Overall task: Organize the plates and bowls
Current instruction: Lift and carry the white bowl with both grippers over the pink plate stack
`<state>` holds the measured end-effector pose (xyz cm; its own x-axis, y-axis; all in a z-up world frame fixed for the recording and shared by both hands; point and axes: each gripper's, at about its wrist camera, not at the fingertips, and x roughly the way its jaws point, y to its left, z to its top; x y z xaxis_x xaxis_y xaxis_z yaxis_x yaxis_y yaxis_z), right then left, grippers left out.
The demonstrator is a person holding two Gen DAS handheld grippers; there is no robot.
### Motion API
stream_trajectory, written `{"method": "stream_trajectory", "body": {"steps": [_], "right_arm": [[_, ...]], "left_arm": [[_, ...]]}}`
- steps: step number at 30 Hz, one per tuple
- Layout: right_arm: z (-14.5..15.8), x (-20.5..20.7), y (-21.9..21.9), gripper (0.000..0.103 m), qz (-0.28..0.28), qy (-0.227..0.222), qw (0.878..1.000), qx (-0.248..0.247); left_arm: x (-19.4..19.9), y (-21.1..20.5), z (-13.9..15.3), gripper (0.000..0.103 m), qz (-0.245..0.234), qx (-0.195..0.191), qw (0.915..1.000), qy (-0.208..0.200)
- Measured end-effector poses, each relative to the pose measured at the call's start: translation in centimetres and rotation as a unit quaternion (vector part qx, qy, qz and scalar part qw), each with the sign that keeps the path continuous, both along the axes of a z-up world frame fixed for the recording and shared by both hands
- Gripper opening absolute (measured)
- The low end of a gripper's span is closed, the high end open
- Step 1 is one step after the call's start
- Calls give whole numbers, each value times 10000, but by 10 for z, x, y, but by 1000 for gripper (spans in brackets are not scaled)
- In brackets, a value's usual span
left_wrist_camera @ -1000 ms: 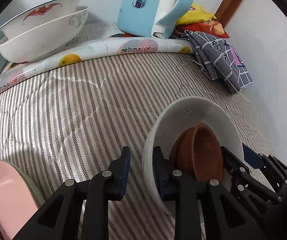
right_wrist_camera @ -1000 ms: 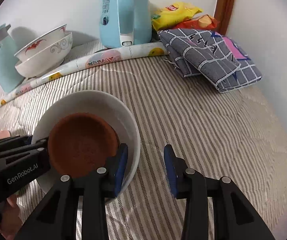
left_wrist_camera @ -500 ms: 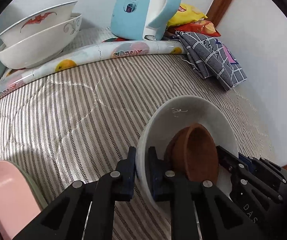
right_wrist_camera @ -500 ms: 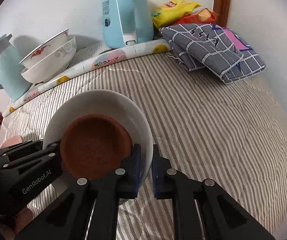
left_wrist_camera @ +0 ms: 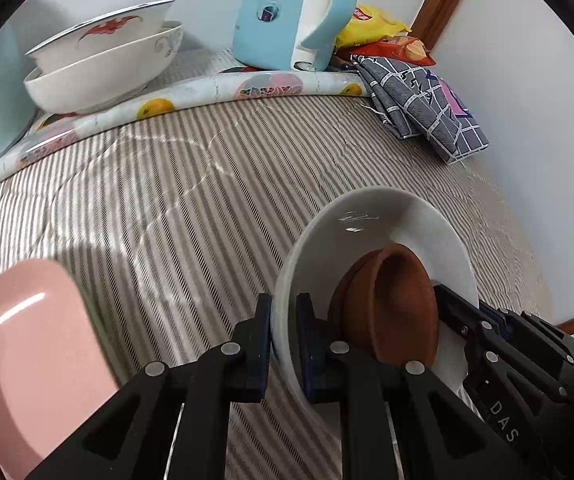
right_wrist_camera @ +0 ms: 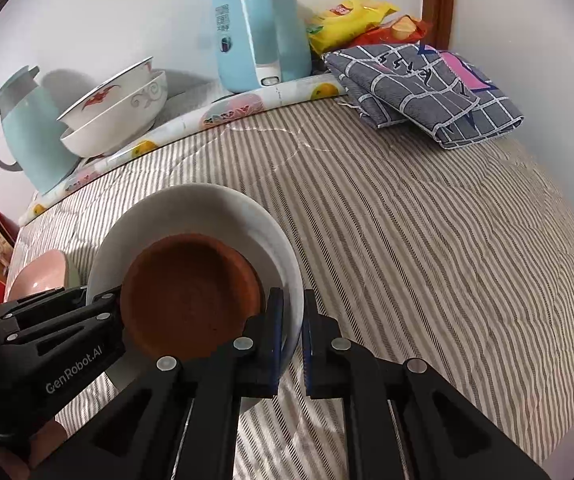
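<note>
A white bowl (left_wrist_camera: 387,232) (right_wrist_camera: 207,208) holds a small brown dish (left_wrist_camera: 391,304) (right_wrist_camera: 191,292). My left gripper (left_wrist_camera: 285,340) is shut on the bowl's left rim. My right gripper (right_wrist_camera: 293,332) is shut on its right rim. Both hold the bowl above the striped cloth (left_wrist_camera: 167,200). Two stacked white bowls with red and grey patterns (left_wrist_camera: 107,60) (right_wrist_camera: 119,112) stand at the back left. A pink bowl (left_wrist_camera: 27,340) (right_wrist_camera: 39,280) sits at the near left.
A light blue kettle (left_wrist_camera: 295,12) (right_wrist_camera: 259,28) stands at the back, with snack bags (right_wrist_camera: 355,16) and a folded grey checked cloth (left_wrist_camera: 423,100) (right_wrist_camera: 423,92) to its right. A pale blue jug (right_wrist_camera: 31,132) stands at the far left. A fruit-patterned mat edge (left_wrist_camera: 207,92) crosses the back.
Both grippers closed on the white bowl's rims. The bowl with the brown dish then rose off the cloth and the views shifted upward.
</note>
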<state>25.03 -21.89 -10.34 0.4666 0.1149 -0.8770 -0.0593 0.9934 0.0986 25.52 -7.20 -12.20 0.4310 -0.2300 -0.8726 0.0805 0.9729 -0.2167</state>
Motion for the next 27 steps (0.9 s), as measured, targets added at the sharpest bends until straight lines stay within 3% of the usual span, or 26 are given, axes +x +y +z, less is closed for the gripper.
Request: {"method": "stream_trajectory", "body": {"steps": [27], "right_arm": [[42, -50, 48, 7, 363, -372, 9986, 88]], "left_arm": [[-59, 53, 43, 12, 419, 10, 9985, -357]]}}
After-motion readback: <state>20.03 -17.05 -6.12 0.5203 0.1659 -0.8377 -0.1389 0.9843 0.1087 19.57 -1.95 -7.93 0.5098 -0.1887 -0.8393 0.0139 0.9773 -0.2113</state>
